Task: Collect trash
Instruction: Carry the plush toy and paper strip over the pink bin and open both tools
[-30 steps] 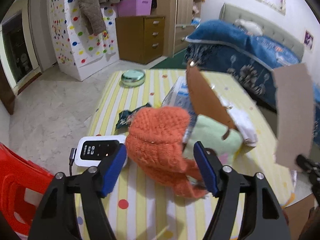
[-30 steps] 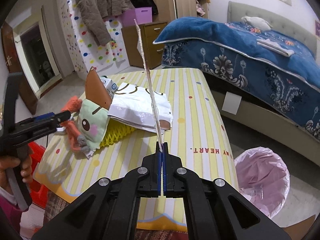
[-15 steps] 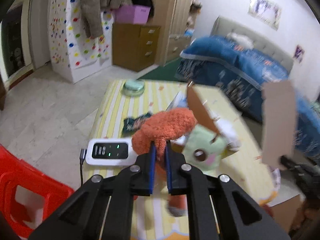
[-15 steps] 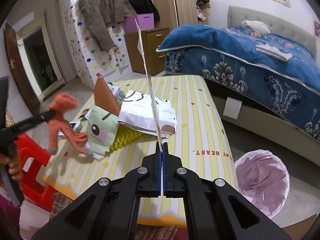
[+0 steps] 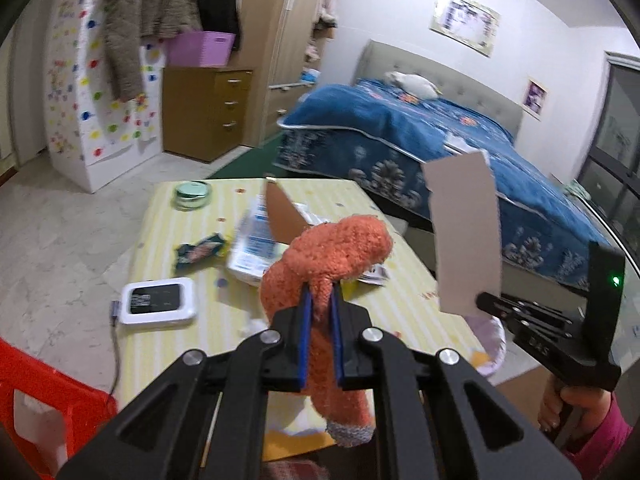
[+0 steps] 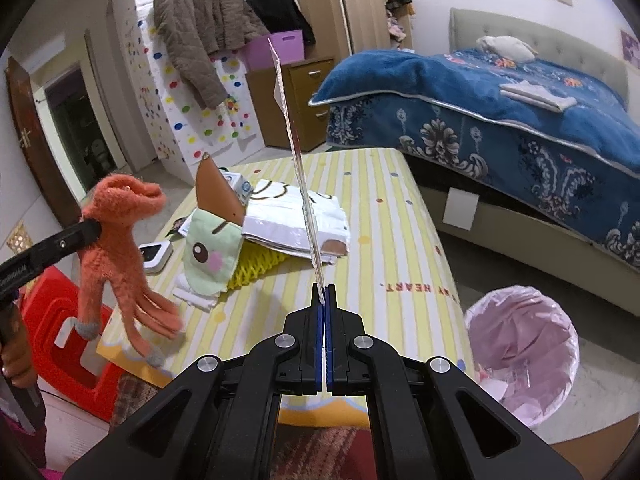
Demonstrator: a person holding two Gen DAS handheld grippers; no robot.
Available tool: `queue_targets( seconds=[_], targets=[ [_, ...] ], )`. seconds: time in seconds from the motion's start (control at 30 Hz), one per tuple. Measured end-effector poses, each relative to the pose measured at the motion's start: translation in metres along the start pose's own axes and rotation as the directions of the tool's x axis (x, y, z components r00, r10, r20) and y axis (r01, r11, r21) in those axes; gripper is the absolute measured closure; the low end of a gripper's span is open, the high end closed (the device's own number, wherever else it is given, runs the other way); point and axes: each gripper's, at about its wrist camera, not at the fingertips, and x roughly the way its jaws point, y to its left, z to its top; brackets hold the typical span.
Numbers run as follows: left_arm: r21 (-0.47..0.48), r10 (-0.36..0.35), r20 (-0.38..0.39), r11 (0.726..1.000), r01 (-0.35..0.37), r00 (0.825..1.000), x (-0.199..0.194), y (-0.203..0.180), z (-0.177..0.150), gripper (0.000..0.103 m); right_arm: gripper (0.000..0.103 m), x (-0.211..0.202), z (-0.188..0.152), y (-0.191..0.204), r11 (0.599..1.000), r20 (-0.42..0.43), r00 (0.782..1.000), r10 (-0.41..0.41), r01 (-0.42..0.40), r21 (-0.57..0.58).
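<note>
Trash split: cardboard strip [image 6: 294, 136] pinched in fully closed right hand-held gripper [image 6: 323, 304], above tabletop [image 6: 404, 240]; orange glove [image 5: 328, 264] clamped in left hand-held gripper [image 5: 320, 320], lifted clear. Neither binned yet. Pink-lined bin [image 6: 524, 352] beside tabletop. Wrapper [image 5: 200, 250], packaging pile [image 6: 296, 220] remain.

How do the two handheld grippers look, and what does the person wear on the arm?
Both the left gripper and the right gripper are black, angular linkage frames with round silver pivot bolts and blue pads inside the fingers. In the left wrist view, the right gripper's upright rear part shows a small green light. The person's sleeve is pink.
</note>
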Motion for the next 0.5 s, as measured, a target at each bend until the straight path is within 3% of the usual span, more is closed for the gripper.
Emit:
queue_targets(
  seconds=[0.27,0.5],
  targets=[
    [0.106,-0.113,0.0,0.988,0.112,0.994,0.011,-0.054,0.006,0.096,0.103,-0.02,-0.01,-0.027,0.997,0.018,0.998,-0.057,0.056,0.052],
    [0.197,-0.195,0.001,0.962,0.191,0.981,0.039,-0.112,0.016,0.096,0.103,-0.038,-0.021,-0.066,0.984,0.027,0.99,-0.137,0.133,0.118]
  ],
)
